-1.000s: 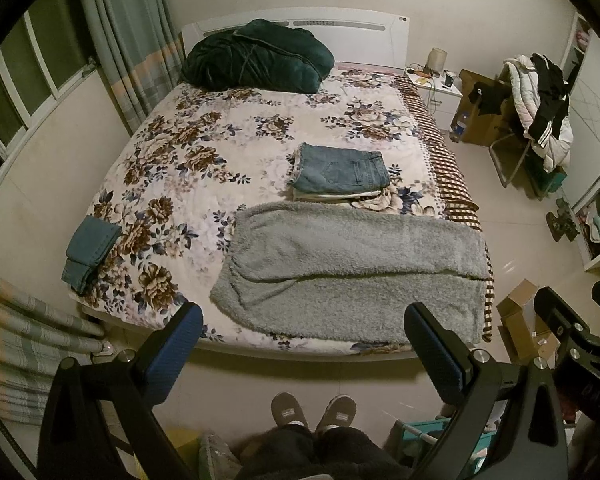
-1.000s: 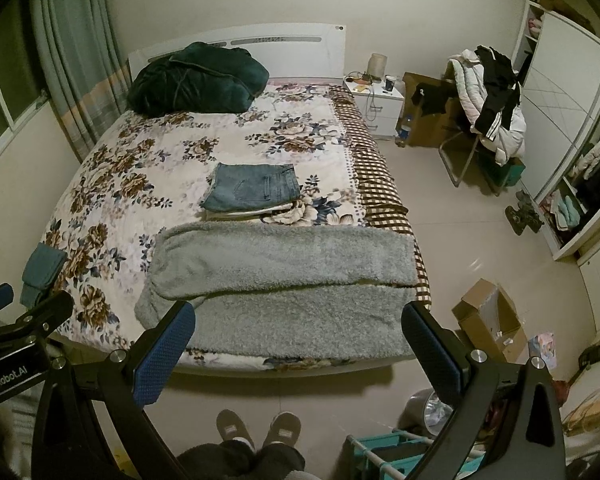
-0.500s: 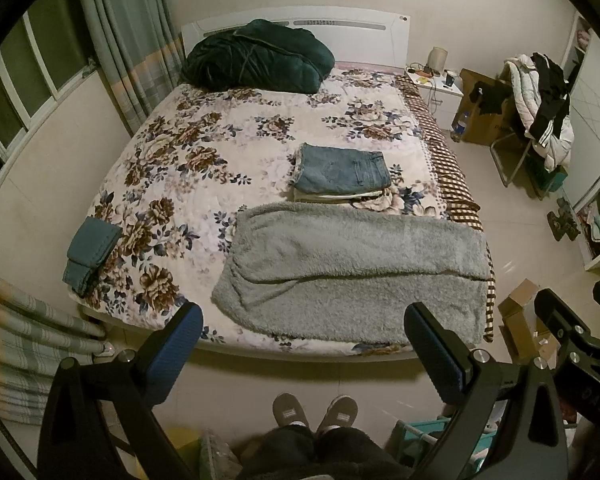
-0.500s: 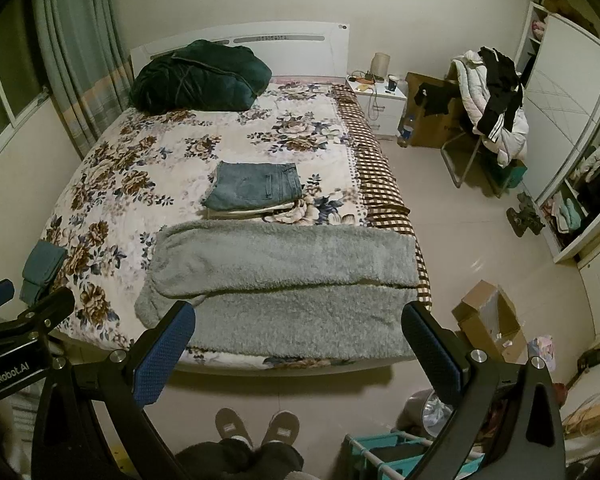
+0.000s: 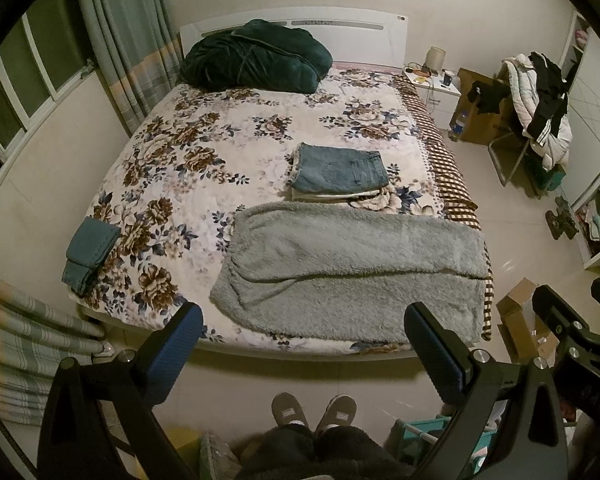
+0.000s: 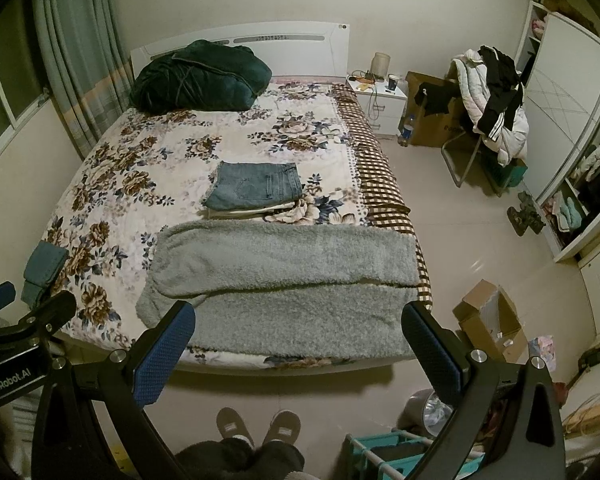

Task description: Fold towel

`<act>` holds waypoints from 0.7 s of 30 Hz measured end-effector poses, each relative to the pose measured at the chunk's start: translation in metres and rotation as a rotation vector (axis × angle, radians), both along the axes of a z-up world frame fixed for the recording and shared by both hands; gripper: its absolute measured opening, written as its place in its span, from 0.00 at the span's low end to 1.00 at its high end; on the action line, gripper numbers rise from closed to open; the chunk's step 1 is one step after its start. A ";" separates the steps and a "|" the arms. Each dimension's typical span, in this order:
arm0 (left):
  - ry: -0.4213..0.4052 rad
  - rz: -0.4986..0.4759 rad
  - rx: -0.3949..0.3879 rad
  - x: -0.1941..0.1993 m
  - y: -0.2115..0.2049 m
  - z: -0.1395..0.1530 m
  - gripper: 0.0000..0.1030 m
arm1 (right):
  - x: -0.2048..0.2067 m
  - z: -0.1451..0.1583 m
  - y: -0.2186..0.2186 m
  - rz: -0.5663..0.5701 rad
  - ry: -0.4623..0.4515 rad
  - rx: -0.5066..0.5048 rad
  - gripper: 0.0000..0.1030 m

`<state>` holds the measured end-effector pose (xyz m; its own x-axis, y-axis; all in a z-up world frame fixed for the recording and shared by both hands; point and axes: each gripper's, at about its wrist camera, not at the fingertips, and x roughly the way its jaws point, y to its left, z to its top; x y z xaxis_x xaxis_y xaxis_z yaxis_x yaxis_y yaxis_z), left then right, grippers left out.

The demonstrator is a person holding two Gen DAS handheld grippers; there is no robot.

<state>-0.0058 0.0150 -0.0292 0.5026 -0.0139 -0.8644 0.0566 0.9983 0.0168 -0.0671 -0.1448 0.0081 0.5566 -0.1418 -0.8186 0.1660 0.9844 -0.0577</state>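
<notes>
A fluffy grey towel [image 5: 352,276] [image 6: 284,284] lies on the near end of the flowered bed [image 5: 204,152] [image 6: 148,164], folded once lengthwise with its far half laid over the near half. My left gripper [image 5: 303,344] is open and held high above the floor, short of the bed's foot, with nothing between its blue pads [image 5: 172,354]. Beside it my right gripper [image 6: 298,344] stands open too, apart from the towel. Each gripper's black frame shows at the edge of the other's view.
Folded jeans [image 5: 340,172] [image 6: 256,190] rest behind the towel. A small teal cloth [image 5: 90,254] lies at the bed's left corner, a dark green quilt [image 5: 256,62] by the headboard. A cardboard box [image 6: 492,320] and a teal rack [image 6: 384,456] stand on the floor. The person's slippers [image 5: 314,410] are below.
Both grippers have drifted only slightly; the view of the bed has barely shifted. The towel lies as before and both grippers stay open.
</notes>
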 end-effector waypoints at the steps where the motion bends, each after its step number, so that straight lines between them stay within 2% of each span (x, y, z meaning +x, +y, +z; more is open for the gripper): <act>1: 0.000 0.000 0.002 0.001 -0.002 0.003 1.00 | 0.000 -0.001 0.001 0.000 0.001 0.000 1.00; 15: 0.000 0.002 0.003 0.001 0.001 0.001 1.00 | -0.001 -0.002 0.004 0.004 0.004 0.004 1.00; 21: 0.001 0.022 0.004 0.003 -0.001 -0.001 1.00 | -0.011 -0.013 0.000 0.023 0.013 0.020 1.00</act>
